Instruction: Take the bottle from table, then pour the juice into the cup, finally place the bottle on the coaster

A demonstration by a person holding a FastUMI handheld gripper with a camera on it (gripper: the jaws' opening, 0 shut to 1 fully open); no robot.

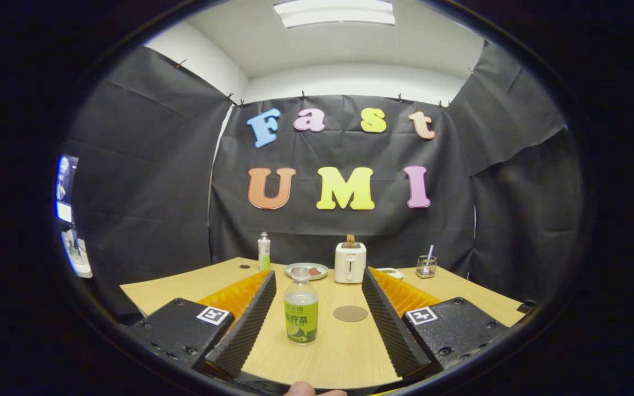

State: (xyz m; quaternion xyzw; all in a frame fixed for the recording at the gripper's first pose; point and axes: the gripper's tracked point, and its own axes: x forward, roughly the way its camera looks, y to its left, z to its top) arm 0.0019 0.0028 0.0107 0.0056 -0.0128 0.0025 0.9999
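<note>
we hold the gripper (317, 286) low and level over the near part of the table (185, 286), pointing straight ahead at the back wall. its two fingers (248, 324) are spread wide and grip nothing; the tabletop shows bare between them for most of their length. a fingertip of our hand (301, 389) peeks in just behind the fingers.

the bottle (301, 307) stands upright between the fingers, nearer the left one but clear of both, its cap on and pale juice inside above a green label. the round brown coaster (350, 313) lies flat just beside the bottle, to its right, also inside the span of the fingers, with open wood around it.

beyond the fingertips the far side of the table is busier: a slim white bottle (263, 251), a plate (306, 270) with food on it, a white toaster (350, 262), and a glass cup (426, 266) with a stick in it, well apart from the bottle. the table's left and right edges run outside the fingers.
</note>
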